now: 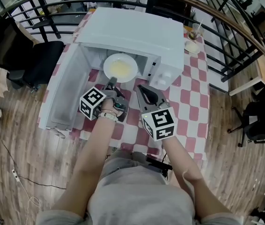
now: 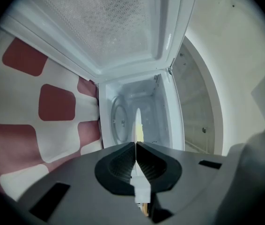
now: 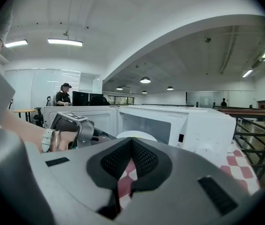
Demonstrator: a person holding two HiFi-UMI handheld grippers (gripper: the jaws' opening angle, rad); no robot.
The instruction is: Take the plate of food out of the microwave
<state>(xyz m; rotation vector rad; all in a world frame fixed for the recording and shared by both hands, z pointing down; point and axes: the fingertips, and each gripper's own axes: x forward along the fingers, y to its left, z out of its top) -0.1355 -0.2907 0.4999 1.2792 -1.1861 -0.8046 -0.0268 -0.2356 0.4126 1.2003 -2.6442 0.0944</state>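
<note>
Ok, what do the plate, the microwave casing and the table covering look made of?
Plate: probably glazed ceramic, maybe melamine; white, smooth, thin-rimmed.
Microwave casing: painted sheet metal or plastic, matte white with flat panels; I can't tell which.
Table covering: red and white checks, lying flat; cloth or vinyl, the look leaves it open.

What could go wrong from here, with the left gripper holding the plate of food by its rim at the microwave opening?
1. The left gripper pinches the plate only at its near rim, so it may tilt or slip and spill the yellow food.
2. The right gripper hangs shut and empty beside it, giving no support underneath.
3. The open door stands close on the left; a sideways swing might clip it.
</note>
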